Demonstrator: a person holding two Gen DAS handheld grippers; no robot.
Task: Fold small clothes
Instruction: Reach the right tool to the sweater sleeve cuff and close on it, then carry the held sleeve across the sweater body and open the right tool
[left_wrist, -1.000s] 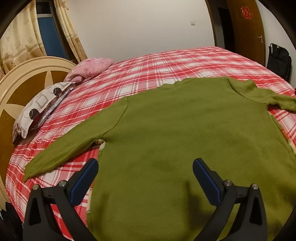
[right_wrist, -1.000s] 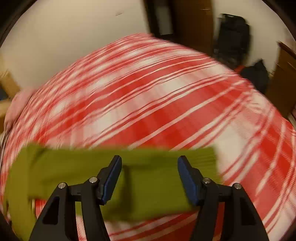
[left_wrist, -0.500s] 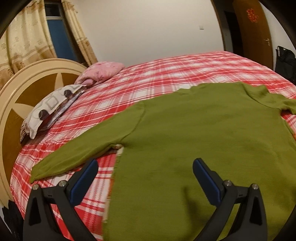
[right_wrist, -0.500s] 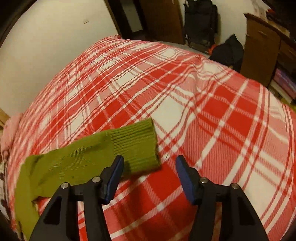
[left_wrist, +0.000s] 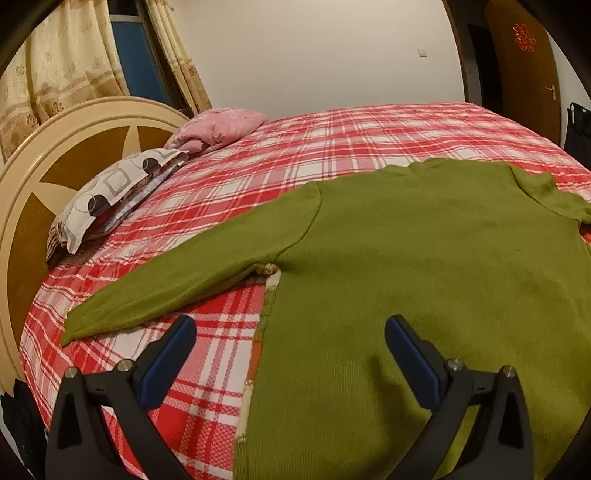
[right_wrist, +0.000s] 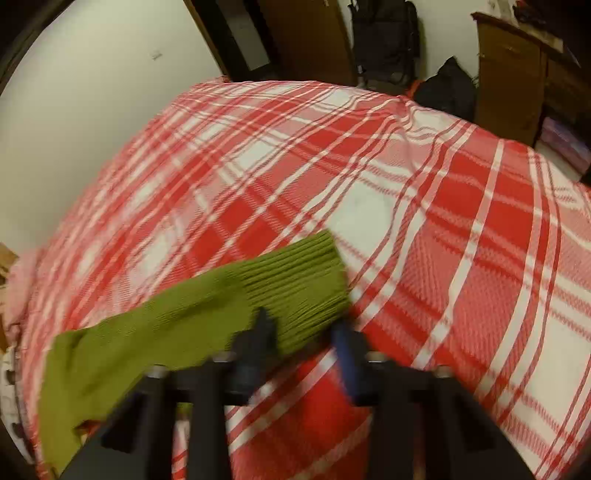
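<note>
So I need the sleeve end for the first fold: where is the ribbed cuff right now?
In the right wrist view the ribbed cuff lies low in the middle on the red plaid bedspread, between the fingers of the right gripper.

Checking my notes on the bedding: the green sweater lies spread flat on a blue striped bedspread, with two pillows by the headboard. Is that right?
Not quite. The bedspread is red and white plaid, not blue striped, as the left wrist view shows. The rest holds: the green sweater lies spread flat on it, and two pillows sit by the headboard.
</note>
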